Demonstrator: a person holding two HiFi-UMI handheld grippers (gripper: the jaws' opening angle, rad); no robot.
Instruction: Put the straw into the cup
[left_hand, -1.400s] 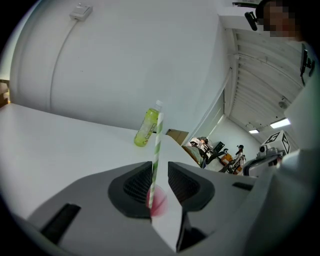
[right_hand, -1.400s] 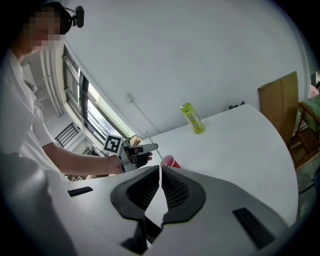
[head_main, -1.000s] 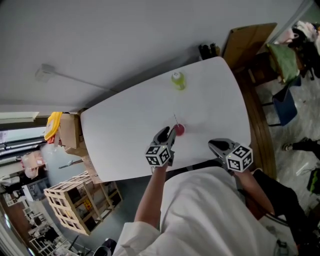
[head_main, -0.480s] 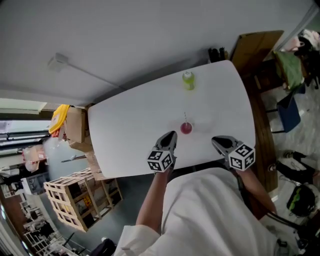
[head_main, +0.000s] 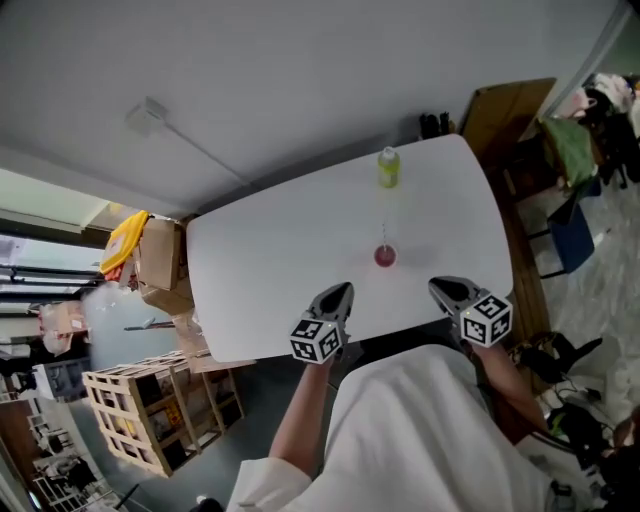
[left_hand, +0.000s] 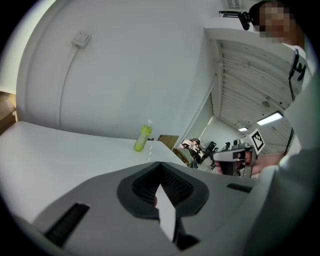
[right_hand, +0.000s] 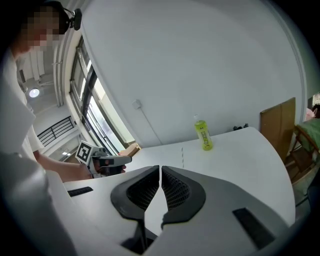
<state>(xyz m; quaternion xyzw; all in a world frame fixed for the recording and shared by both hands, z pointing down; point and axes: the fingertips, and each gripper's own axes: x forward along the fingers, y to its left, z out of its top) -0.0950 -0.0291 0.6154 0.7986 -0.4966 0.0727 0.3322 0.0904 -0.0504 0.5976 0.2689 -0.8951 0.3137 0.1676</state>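
Left hand-held gripper (head_main: 342, 291) back from one cup (head_main: 385, 257), one straw (head_main: 383, 233); closed empty, right (head_main: 441, 287) too.

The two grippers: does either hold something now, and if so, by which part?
Nothing is held. The left gripper and the right gripper are both shut and empty; the straw stands in the cup, apart from them.

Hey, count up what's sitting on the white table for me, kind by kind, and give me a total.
Red cup: 1
Straw: 1
Green bottle: 1
Total: 3
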